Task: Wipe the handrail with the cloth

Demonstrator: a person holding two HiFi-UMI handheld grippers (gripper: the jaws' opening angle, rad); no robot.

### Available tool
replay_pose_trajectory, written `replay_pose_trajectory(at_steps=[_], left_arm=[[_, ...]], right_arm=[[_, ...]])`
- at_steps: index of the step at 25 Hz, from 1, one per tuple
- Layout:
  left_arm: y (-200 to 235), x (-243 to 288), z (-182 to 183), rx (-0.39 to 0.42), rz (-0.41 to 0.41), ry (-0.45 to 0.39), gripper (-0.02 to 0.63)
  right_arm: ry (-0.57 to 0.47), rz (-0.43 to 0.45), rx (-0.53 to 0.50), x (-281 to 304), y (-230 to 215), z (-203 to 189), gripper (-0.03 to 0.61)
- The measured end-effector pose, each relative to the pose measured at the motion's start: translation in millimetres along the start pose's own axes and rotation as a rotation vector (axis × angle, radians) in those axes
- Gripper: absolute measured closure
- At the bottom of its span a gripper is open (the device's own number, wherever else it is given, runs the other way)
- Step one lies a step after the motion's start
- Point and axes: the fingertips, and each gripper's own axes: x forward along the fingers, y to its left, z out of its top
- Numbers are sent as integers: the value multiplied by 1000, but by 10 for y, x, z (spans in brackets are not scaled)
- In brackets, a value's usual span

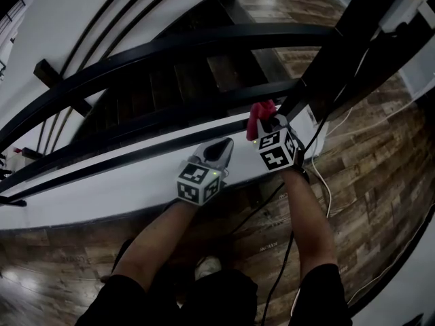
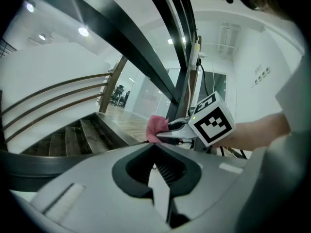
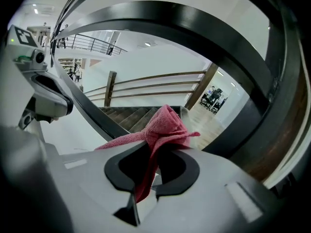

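A person's two forearms reach down from the lower edge of the head view, each hand holding a tool. The right tool [image 1: 264,122] is clenched on a pink-red cloth [image 1: 260,113]. In the right gripper view the cloth hangs pinched between the jaws, and a bunched fold rises above their tips. That bunch sits at the black handrail [image 1: 170,46], where one of its lower bars meets a dark post [image 1: 326,60] just right of the tool. Whether cloth and bar touch cannot be told.

The left tool [image 1: 221,145] is just to the left of the right tool, apart from it and a little nearer the person. Its tip points up towards the same bars. In the left gripper view its jaws are closed together, with nothing between them. The right tool and the cloth show beyond them, ahead and slightly to the right.

The handrail's curved bars sweep across above both tools, from lower left to upper right. Past the bars, dark wooden stairs [image 1: 197,66] run down. Under the tools lies a white ledge [image 1: 102,189], then a brown plank floor [image 1: 367,182]. A pale cable [image 1: 328,185] trails over the floor, right of the right forearm.
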Motion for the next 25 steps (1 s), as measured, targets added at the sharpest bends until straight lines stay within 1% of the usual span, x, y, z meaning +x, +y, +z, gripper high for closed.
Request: replay_pose_trajectory(at_steps=[6, 10, 13, 17, 19, 21, 23, 25], left_arm=[[-4, 34, -26, -18, -2, 7, 614], [-112, 66, -18, -34, -26, -3, 614], [-141, 38, -5, -26, -32, -1, 614], [-29, -78, 60, -3, -5, 6, 614], [49, -177, 120, -2, 11, -12, 614], [121, -330, 177, 5, 26, -31, 614], [182, -520, 203, 49, 36, -36, 614], [275, -742, 175, 134, 40, -22, 614]], right_arm=[[29, -60, 2, -4, -188, -136, 534], [54, -120, 9, -12, -325, -233, 534], [55, -150, 14, -11, -391, -267, 534], [31, -161, 46, -36, -402, -245, 534], [-27, -140, 84, -92, -337, -139, 534], [-103, -89, 95, -161, -180, 41, 534], [-174, -27, 52, -231, 69, 234, 534], [-238, 42, -21, -307, 424, 409, 534]])
